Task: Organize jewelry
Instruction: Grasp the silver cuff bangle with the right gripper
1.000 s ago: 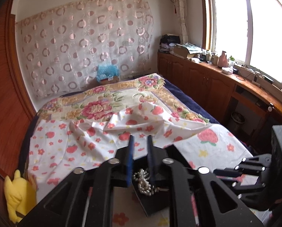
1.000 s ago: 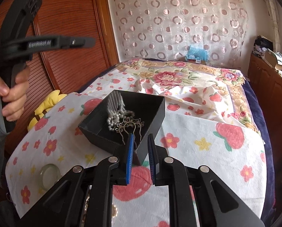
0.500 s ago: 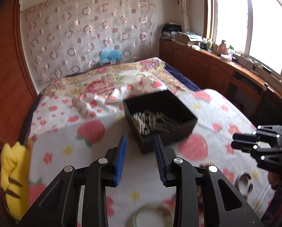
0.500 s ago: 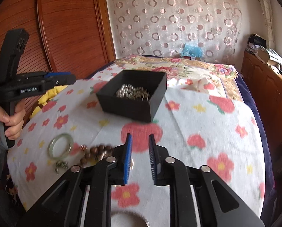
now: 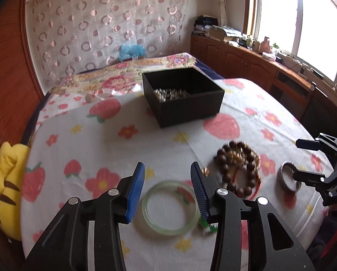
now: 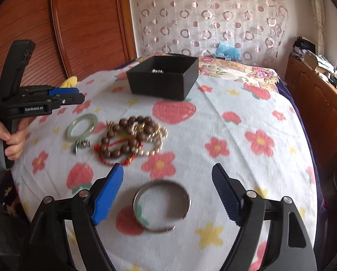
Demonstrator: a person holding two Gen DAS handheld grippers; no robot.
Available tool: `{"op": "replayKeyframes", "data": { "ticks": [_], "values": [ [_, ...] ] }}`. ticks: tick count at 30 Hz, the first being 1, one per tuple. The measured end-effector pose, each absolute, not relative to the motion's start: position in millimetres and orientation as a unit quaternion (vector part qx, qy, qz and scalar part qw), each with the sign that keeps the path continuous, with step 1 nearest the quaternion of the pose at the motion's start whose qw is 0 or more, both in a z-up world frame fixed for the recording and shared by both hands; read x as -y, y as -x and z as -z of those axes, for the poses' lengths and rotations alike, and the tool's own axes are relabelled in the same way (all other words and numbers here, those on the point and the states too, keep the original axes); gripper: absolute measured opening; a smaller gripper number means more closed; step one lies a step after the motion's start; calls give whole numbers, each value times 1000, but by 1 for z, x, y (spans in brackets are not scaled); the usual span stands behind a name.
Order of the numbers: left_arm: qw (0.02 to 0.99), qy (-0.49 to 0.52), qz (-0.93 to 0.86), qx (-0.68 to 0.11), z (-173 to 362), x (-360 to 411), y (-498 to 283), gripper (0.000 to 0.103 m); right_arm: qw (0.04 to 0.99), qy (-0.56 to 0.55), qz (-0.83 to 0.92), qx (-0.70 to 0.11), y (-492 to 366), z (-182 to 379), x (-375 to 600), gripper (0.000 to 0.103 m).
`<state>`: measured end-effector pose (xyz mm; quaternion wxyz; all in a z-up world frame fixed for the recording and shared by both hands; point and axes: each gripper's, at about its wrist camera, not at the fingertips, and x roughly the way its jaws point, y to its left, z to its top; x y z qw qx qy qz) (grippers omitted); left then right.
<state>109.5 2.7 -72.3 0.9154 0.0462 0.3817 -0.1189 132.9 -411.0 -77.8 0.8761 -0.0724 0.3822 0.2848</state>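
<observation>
Left gripper: our jaws apart over the jade bangle, gripping nothing
Right gripper: spread wide above our silver bangle, empty

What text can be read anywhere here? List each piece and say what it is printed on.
"GenRobot.AI": white lettering on the side of the left gripper, seen from the right wrist view.
Small white print at that gripper's rear edge, beside the hand: too blurred to read.
Nothing else carries readable text.
</observation>
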Motion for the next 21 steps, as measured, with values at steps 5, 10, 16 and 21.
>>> {"op": "replayKeyframes", "data": {
  "ticks": [5, 10, 16, 21],
  "values": [
    [910, -52, 117, -395, 84, -5, -104, 55, 865, 92, -292, -398, -126, 90, 405, 84],
    [902, -53, 116, -412, 96, -4, -102, 65, 863, 93, -285, -407, -126, 98, 404, 84],
    [894, -54, 114, -430, 109, -1, -105, 67, 863, 100, -278, -411, -127, 101, 401, 84],
    [889, -56, 108, -442, 118, 4, -108, 73, 862, 120, -262, -418, -128, 104, 395, 84]
  ]
}}
